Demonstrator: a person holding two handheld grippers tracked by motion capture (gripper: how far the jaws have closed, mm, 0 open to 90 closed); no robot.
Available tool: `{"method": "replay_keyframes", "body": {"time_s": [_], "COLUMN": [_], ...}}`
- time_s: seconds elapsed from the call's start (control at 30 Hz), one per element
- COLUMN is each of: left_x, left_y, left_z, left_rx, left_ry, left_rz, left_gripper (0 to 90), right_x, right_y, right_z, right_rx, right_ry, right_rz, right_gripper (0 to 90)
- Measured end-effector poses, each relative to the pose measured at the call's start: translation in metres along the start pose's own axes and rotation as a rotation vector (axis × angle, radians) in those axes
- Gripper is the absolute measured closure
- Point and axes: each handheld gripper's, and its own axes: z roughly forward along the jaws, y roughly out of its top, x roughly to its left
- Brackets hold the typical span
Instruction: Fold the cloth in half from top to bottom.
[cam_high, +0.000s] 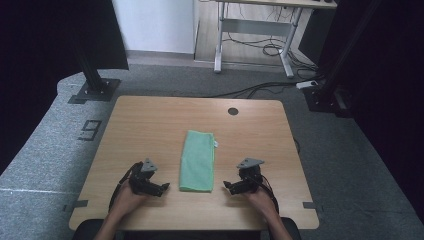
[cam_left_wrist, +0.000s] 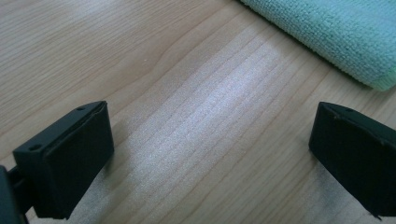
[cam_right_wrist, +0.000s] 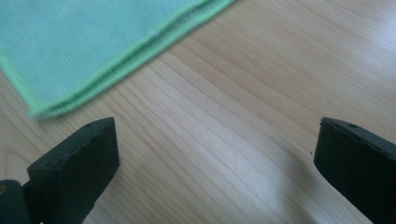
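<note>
Light wood table (cam_high: 150, 125) w/ round grommet hole (cam_high: 233, 111) sitting on grey carpet (cam_high: 45, 150); black "9" mark (cam_high: 89, 130) showing at left. Black frame posts (cam_high: 92, 75) standing at both far corners. Behind: white wall (cam_high: 155, 25), white-legged desk (cam_high: 255, 30), cables (cam_high: 265, 50) trailing over floor. Glare reflecting off tabletop.

wooden table (cam_high: 150, 125) | folded green cloth (cam_high: 197, 160) lies flat at centre

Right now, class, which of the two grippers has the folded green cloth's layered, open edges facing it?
The right gripper. Its view shows the cloth's stacked hemmed edges, while the left gripper faces a smooth, rounded fold.
</note>
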Motion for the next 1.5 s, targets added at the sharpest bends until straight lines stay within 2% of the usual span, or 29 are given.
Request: {"method": "replay_keyframes", "body": {"time_s": [0.17, 0.37, 0.47, 0.7, 0.83, 0.9, 1.03, 1.27, 1.5], "left_x": [0.0, 0.0, 0.0, -0.001, -0.001, -0.003, -0.005, -0.005, -0.011], "left_y": [0.0, 0.0, 0.0, 0.001, 0.001, 0.003, 0.009, 0.027, 0.049], "left_z": [0.0, 0.0, 0.0, 0.0, 0.001, 0.001, 0.003, 0.001, 0.012], "left_rx": [0.0, 0.0, 0.0, 0.004, 0.002, 0.017, 0.02, -0.039, -0.057], "left_ry": [0.0, 0.0, 0.0, 0.006, 0.012, 0.019, 0.002, 0.015, 0.014], "left_rz": [0.0, 0.0, 0.001, -0.003, -0.013, -0.02, -0.032, -0.05, -0.032], "left_gripper": [0.0, 0.0, 0.0, 0.0, 0.0, 0.0, 0.0, 0.1, 0.6], "right_x": [0.012, 0.026, 0.033, 0.037, 0.037, 0.037, 0.037, 0.038, 0.043], "right_y": [0.013, 0.028, 0.036, 0.034, 0.031, 0.029, 0.024, 0.017, 0.01], "right_z": [0.008, 0.021, 0.031, 0.042, 0.041, 0.037, 0.033, 0.025, 0.018], "right_rx": [-0.013, -0.001, 0.014, 0.069, 0.077, 0.089, 0.095, 0.098, 0.09], "right_ry": [0.035, 0.046, 0.042, 0.009, 0.005, 0.008, 0.017, 0.022, 0.023], "right_rz": [-0.005, -0.026, -0.044, -0.074, -0.06, -0.053, -0.046, -0.054, -0.055], "right_gripper": [0.3, 0.5, 0.5, 0.6, 0.7, 0.8, 0.7, 0.8, 1.3]}}
